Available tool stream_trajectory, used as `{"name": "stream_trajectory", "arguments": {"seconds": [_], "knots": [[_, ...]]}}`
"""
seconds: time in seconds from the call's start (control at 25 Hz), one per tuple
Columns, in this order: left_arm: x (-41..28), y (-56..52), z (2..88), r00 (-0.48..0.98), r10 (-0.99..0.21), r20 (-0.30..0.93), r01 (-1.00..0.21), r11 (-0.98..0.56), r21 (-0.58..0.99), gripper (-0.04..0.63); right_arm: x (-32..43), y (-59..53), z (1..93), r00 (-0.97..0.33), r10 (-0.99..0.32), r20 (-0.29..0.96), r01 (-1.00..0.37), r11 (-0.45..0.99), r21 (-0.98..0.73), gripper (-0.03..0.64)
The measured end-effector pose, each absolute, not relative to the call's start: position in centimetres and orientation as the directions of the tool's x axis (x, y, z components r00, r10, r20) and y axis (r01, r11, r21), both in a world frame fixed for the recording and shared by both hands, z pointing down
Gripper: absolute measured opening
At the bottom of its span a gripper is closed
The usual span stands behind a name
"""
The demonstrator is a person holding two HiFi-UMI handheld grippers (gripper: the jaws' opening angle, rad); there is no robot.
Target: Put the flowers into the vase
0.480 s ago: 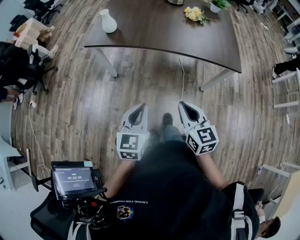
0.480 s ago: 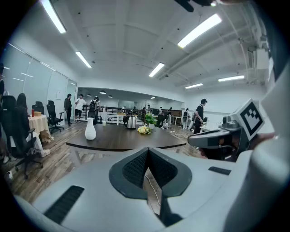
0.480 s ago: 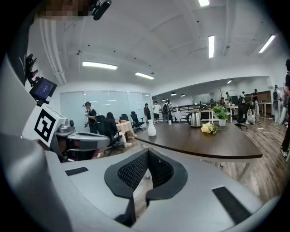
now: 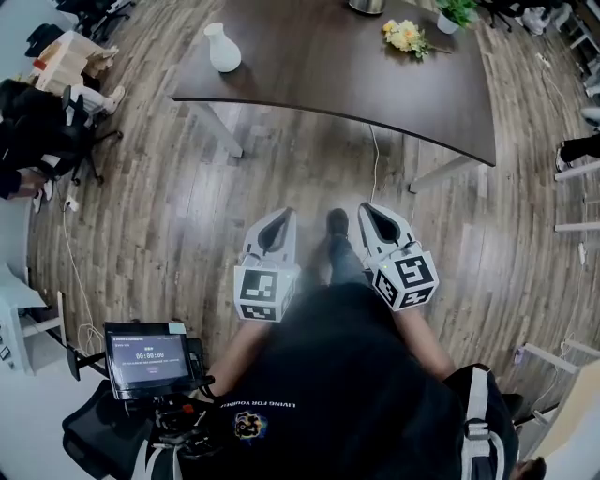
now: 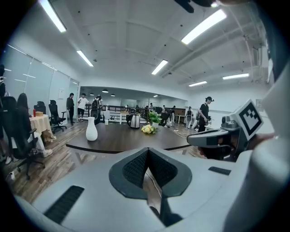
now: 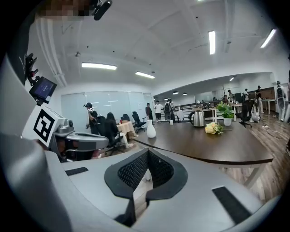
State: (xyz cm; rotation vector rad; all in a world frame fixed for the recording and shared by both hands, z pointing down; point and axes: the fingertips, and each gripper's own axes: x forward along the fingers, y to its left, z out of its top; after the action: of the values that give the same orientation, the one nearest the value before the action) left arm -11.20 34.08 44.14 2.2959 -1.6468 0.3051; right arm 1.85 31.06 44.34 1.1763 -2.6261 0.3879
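Note:
A white vase (image 4: 222, 47) stands upright near the left end of the dark wooden table (image 4: 319, 84). A bunch of yellow flowers (image 4: 405, 37) lies at the table's far right. The vase (image 5: 91, 129) and the flowers (image 5: 147, 129) also show in the left gripper view; the right gripper view shows the vase (image 6: 151, 129) and flowers (image 6: 212, 128) too. My left gripper (image 4: 278, 219) and right gripper (image 4: 372, 214) are held side by side over the floor, well short of the table. Both are shut with nothing between the jaws.
A steel kettle (image 5: 135, 120) and a potted plant (image 4: 457, 11) stand at the table's far side. Seated and standing people (image 4: 28, 122) and office chairs are off to the left. A small screen (image 4: 145, 357) hangs at my lower left. A cable (image 4: 373, 164) runs across the wooden floor.
The table and everything on it have shifted slightly up and right in the head view; both grippers keep the same place and stay shut.

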Motion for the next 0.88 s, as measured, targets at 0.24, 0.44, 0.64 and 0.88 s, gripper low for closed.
{"name": "stream_trajectory", "arguments": {"seconds": [0.24,0.44,0.64,0.88], "knots": [[-11.3,27.7,44.8,0.303,-0.881,0.363,-0.953,-0.284,0.108,0.008,2.0,24.4,44.6,-0.659,-0.683,0.314,-0.746,0.647,-0.158,0.018],[-10.7,21.5,44.2,0.289,-0.886,0.362,-0.957,-0.275,0.091,0.008,1.8,18.4,44.3,-0.699,-0.648,0.304,-0.706,0.692,-0.149,0.020],[-9.4,16.6,43.9,0.291,-0.884,0.365,-0.956,-0.281,0.081,0.008,2.6,13.6,44.5,-0.702,-0.636,0.321,-0.697,0.705,-0.128,0.020],[-6.7,11.4,43.2,0.306,-0.884,0.353,-0.951,-0.304,0.062,0.008,5.5,9.0,44.8,-0.691,-0.646,0.325,-0.707,0.698,-0.114,0.020]]}}
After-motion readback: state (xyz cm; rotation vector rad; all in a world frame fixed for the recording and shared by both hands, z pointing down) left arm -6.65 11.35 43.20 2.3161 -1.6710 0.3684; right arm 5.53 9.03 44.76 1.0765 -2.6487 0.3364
